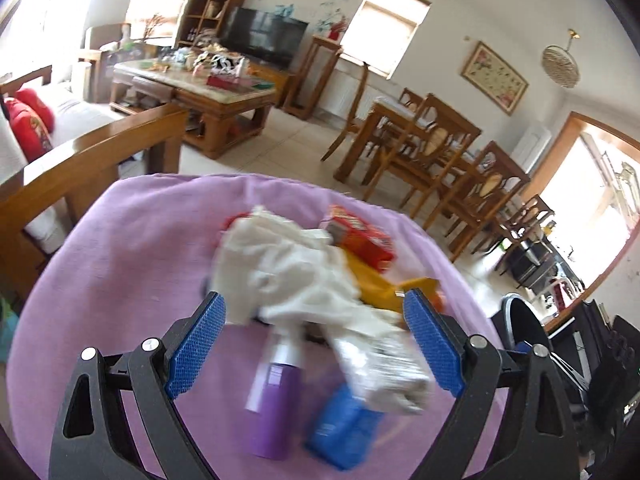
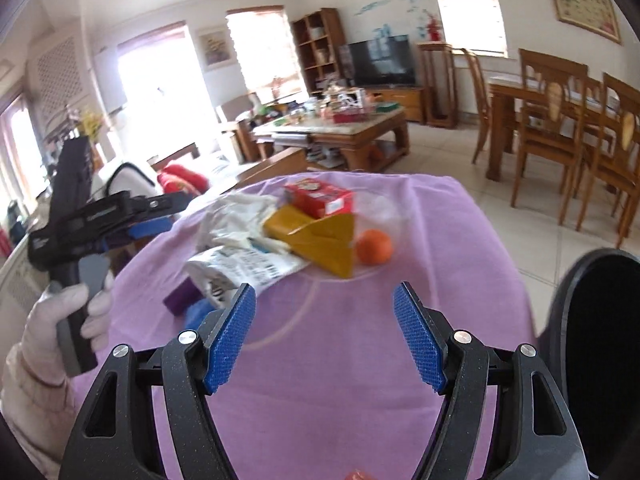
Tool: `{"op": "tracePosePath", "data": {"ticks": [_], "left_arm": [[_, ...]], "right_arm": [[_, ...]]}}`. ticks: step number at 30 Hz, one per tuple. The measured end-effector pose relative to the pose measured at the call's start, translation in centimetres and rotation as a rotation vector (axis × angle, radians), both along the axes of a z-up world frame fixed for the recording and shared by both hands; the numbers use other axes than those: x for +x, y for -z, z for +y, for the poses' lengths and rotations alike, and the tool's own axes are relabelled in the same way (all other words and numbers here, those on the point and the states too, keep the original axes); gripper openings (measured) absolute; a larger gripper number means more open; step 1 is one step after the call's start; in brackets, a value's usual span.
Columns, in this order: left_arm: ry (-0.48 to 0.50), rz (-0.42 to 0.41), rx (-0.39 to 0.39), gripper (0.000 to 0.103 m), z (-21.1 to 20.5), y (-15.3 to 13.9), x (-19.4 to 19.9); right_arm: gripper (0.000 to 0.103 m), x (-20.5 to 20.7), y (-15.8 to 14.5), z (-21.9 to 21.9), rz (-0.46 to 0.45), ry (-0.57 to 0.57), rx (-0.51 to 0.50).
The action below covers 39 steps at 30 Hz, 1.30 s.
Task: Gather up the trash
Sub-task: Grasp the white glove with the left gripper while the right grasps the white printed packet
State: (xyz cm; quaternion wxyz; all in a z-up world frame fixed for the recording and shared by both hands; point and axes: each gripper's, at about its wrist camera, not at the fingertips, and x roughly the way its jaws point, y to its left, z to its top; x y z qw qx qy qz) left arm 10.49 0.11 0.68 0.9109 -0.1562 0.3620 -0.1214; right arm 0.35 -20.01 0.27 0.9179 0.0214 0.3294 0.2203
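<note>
Room: living room, wooden furniture, tiled floor.
Counter (image 2: 360,360): under lilac cloth, trash heaped mid-cloth, likely gathered for easy pickup.
Trash: white crumpled paper (image 1: 288,264), red carton (image 2: 320,198), yellow box (image 2: 320,240), printed wrapper (image 2: 244,270).
Bin (image 2: 592,340): dark, beside counter's right edge, within reach for drops.
Left claw (image 1: 316,340): spread, empty, aimed at the paper.
Right claw (image 2: 324,336): spread, empty, over bare cloth.

At upper centre we see a black flat television (image 2: 381,61), a cluttered wooden coffee table (image 2: 362,130), and wooden dining chairs (image 2: 554,120) at right.
</note>
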Motion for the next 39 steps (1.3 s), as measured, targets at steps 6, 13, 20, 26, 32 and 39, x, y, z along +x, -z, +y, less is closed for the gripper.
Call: {"op": "tracePosePath", "data": {"ticks": [6,13,20,26,32,39], "left_arm": [[0.015,0.077,0.027,0.09,1.5,2.3,3.6],[0.097,0.092,0.071,0.087,0.9,4.2,5.1],[0.129,0.112,0.075,0.023,0.1,5.2,5.0],[0.112,0.038,0.031,0.009,0.9,3.5,3.4],[0.12,-0.03,-0.006,0.009,1.0,0.6,0.8],[0.144,-0.1,0.013,0.009,-0.1,-2.3,-2.5]], "right_arm": [[0.071,1.3,1.1,8.9,-0.055,-0.127,-0.166],[0.06,3.8,3.6,11.8,-0.019,-0.151,-0.236],[0.035,4.9,3.9,10.5,0.008,-0.128,-0.174],[0.029,4.2,2.9,8.5,0.011,-0.122,-0.092],[0.026,2.2,1.1,6.3,0.003,-0.118,0.017],[0.017,-0.3,-1.1,4.2,-0.029,-0.098,0.066]]}}
